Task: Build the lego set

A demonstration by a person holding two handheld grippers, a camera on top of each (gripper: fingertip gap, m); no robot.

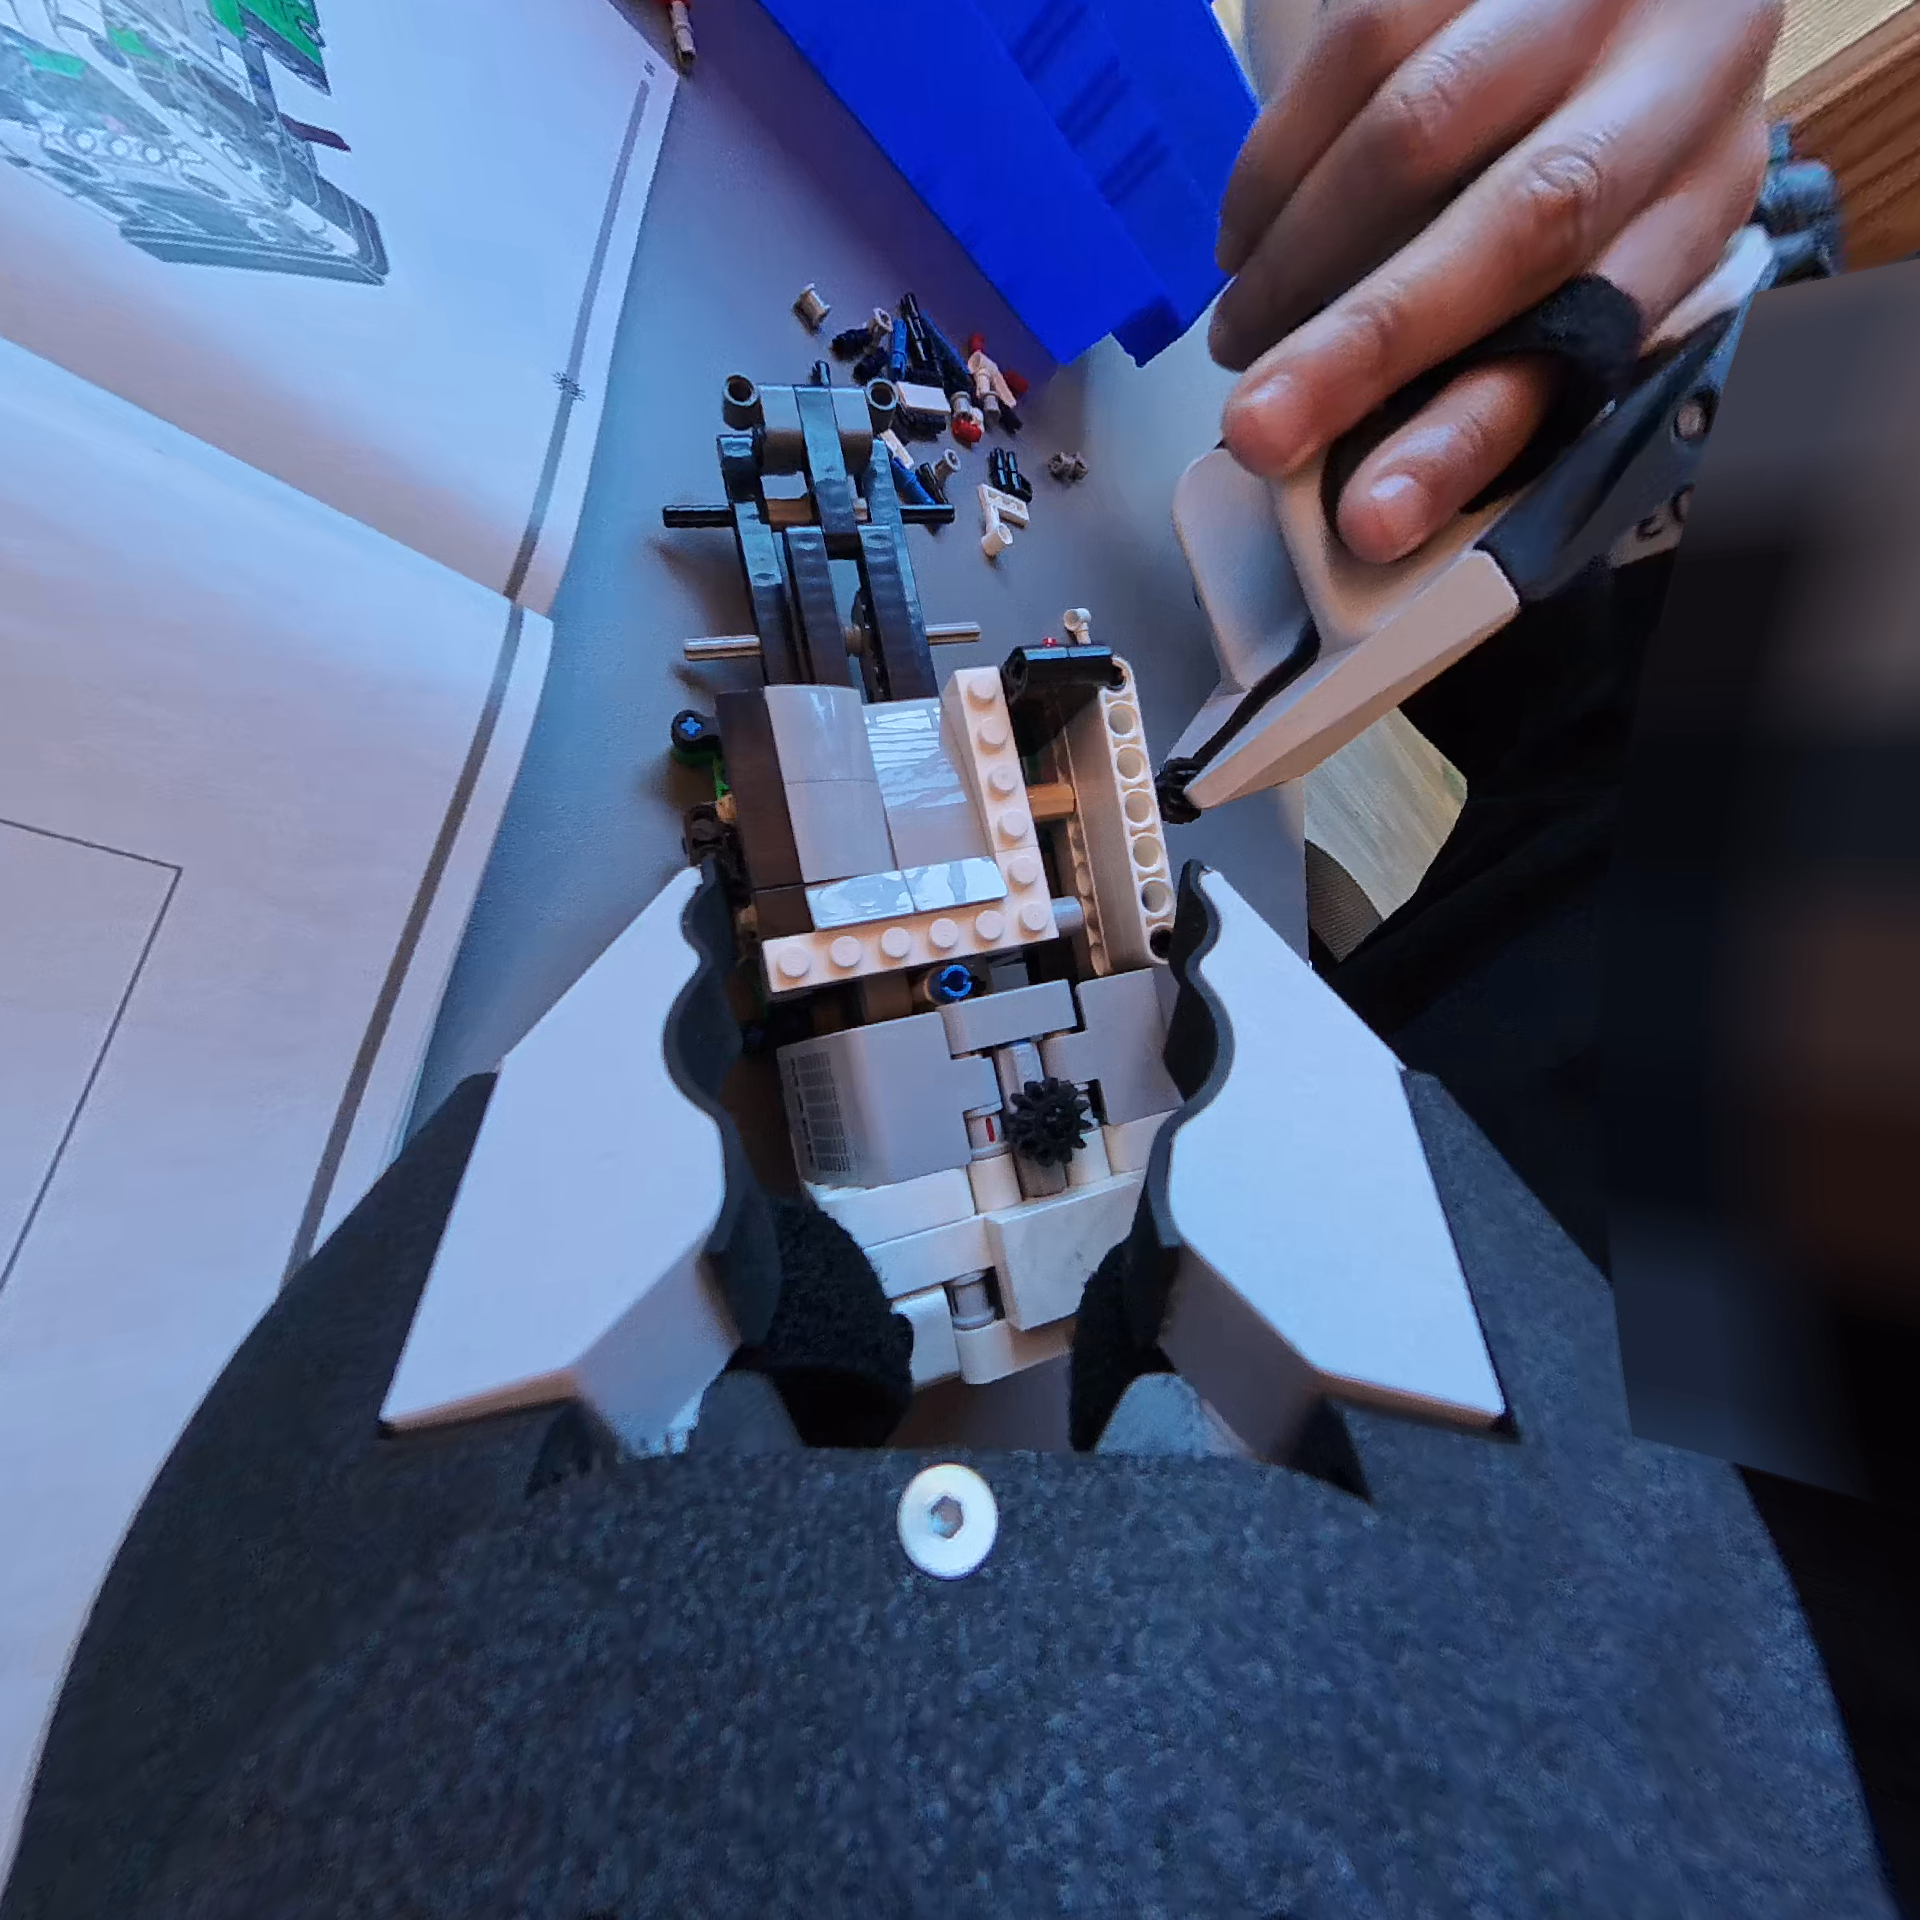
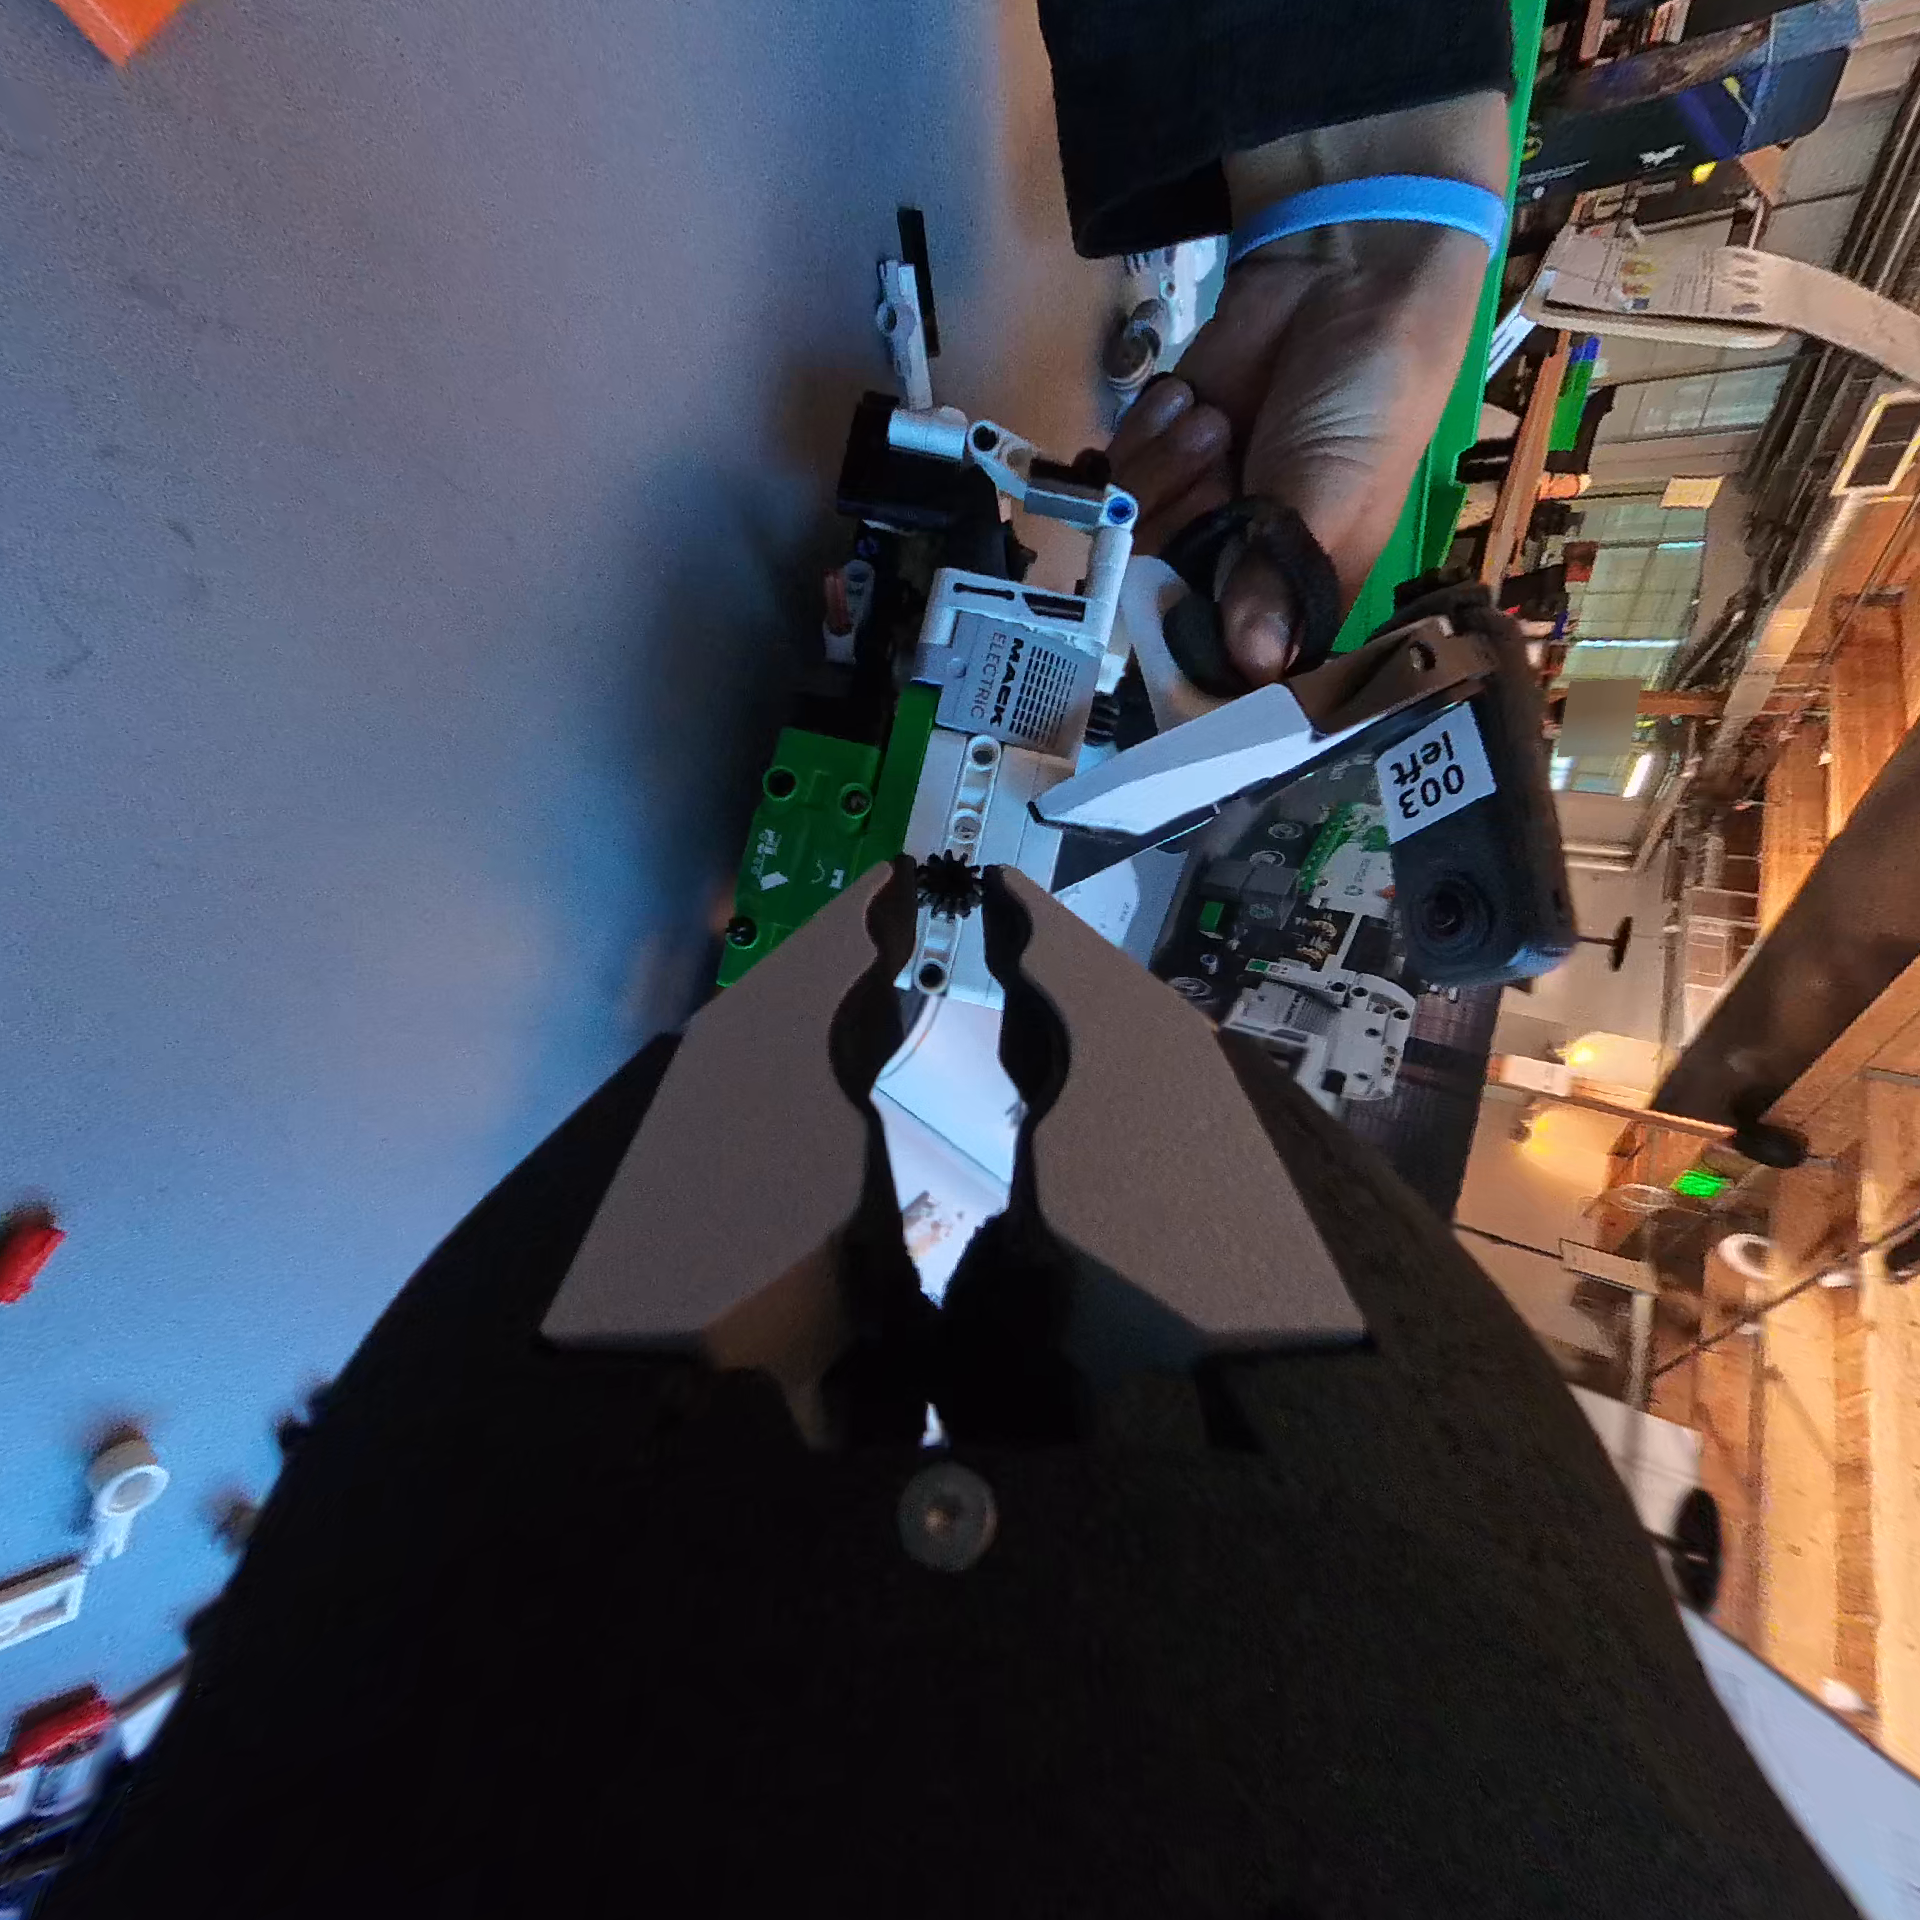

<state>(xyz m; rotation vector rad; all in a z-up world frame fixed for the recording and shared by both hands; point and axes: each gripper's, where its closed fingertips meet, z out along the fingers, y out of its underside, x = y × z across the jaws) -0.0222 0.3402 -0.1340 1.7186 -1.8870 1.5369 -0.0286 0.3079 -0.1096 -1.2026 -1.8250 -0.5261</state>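
Note:
The partly built lego truck (image 1: 894, 831), grey, white and black with a black gear on its white cab end, lies on the grey table. My left gripper (image 1: 945, 894) is shut on the truck's cab end, one finger on each side. In the right wrist view the truck (image 2: 997, 675) shows white with a green side panel, and one left finger (image 2: 1174, 769) lies against it. My right gripper (image 2: 948, 878) is shut on a small black gear (image 2: 948, 885) right at the truck's white beam. It also shows in the left wrist view (image 1: 1184, 792), beside the truck's right side.
An open instruction booklet (image 1: 260, 520) lies to the left of the truck, and a blue bin (image 1: 987, 156) stands beyond it. A pile of small loose pieces (image 1: 935, 384) lies past the truck's far end. More loose pieces (image 2: 114, 1496) lie on the table (image 2: 364, 520).

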